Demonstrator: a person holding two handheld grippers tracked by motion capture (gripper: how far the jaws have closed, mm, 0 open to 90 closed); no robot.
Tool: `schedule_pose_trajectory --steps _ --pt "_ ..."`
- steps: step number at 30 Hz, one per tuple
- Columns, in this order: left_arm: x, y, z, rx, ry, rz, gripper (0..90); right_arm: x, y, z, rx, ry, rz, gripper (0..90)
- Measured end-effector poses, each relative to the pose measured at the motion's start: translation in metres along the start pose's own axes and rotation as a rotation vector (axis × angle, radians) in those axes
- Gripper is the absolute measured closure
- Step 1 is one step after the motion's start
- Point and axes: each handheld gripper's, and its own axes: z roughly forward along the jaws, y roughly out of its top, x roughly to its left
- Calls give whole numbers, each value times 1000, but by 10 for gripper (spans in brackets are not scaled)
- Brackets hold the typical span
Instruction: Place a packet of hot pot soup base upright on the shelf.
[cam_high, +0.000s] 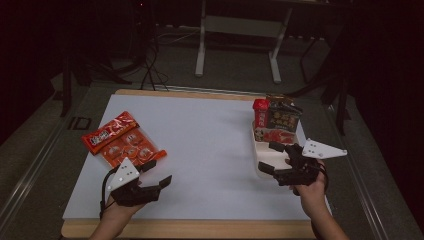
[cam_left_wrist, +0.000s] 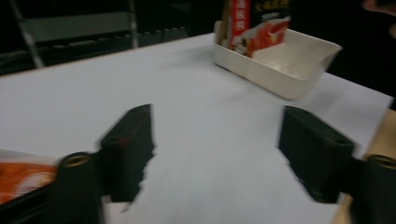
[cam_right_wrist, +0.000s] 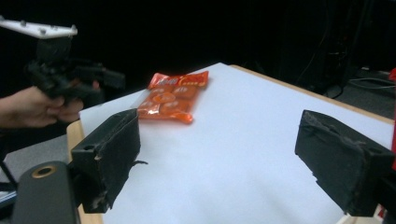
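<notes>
One orange snack bag (cam_high: 123, 141) just beyond left tongs (cam_high: 158, 172).

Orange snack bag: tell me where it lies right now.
In the high view the orange snack bag lies flat on the white table's left side, just beyond the open left gripper, far from the cream tray at the right.

A dim lab or recording studio: a white-covered tabletop (cam_high: 200, 150) with a wooden edge stands on grey carpet, with metal stand legs (cam_high: 237, 50) and trailing black cables (cam_high: 150, 70) in the dark behind it.
</notes>
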Motion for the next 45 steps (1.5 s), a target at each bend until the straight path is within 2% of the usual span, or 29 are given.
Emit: schedule_pose_trajectory --steps 2,5,6,8,9,10,12,13,16,20,21,22,23,26,27,28,30,32,35,37,39,41,42,43,44,45 --pt "6 2 -3 1 32 -8 445 3 -2 -1 13 -5 -6 139" --pt "15 3 -8 15 103 -6 508 6 -5 -4 8 -1 -4 139" --pt "19 3 -10 18 131 -16 573 6 -6 -5 7 2 0 140" --pt "29 2 -12 29 176 -41 640 7 -8 -6 1 -2 -4 141" --pt "29 2 -12 29 176 -41 685 7 -8 -6 1 -2 -4 141" --pt "39 0 -15 40 228 -64 685 8 -9 -6 -1 -2 -8 141" --pt "49 -1 -17 58 264 -93 765 9 -10 -6 2 4 -4 141" --pt "54 -2 -18 65 301 -92 791 9 -10 -5 3 4 -6 141" --pt "70 -5 -22 82 355 -116 900 10 -12 -3 6 16 -2 141" --pt "94 -9 -28 109 438 -151 900 12 -12 0 7 28 -15 142" --pt "94 -9 -28 109 438 -151 900 12 -12 0 7 28 -15 142" --pt "107 -13 -30 122 474 -192 900 13 -12 0 8 27 -18 142" --pt "111 -14 -30 129 487 -202 900 13 -12 1 10 35 -15 143" --pt "125 -21 -29 164 514 -243 900 14 -13 2 14 38 -18 143" --pt "125 -21 -29 164 514 -243 900 14 -13 2 14 38 -18 143" --pt "135 -29 -26 193 527 -266 900 14 -13 3 15 42 -16 143" --pt "142 -35 -22 210 537 -282 900 14 -13 3 13 51 -17 144" --pt "151 -42 -19 218 540 -334 900 14 -12 3 13 52 -19 144" --pt "161 -51 -13 239 588 -375 900 15 -13 3 14 57 -18 145" --pt "166 -56 -10 261 607 -396 900 15 -13 2 14 59 -21 145" --pt "169 -61 -5 279 606 -424 900 16 -14 2 19 56 -23 145" --pt "165 -65 -1 299 613 -410 900 16 -14 2 16 57 -25 145" --pt "162 -66 1 318 599 -404 900 16 -14 1 17 56 -24 145" --pt "158 -68 3 330 591 -387 900 16 -14 0 19 52 -29 145" --pt "155 -68 5 358 582 -351 900 16 -14 0 18 51 -31 145" --pt "151 -68 6 367 581 -324 900 16 -14 0 18 53 -27 145"
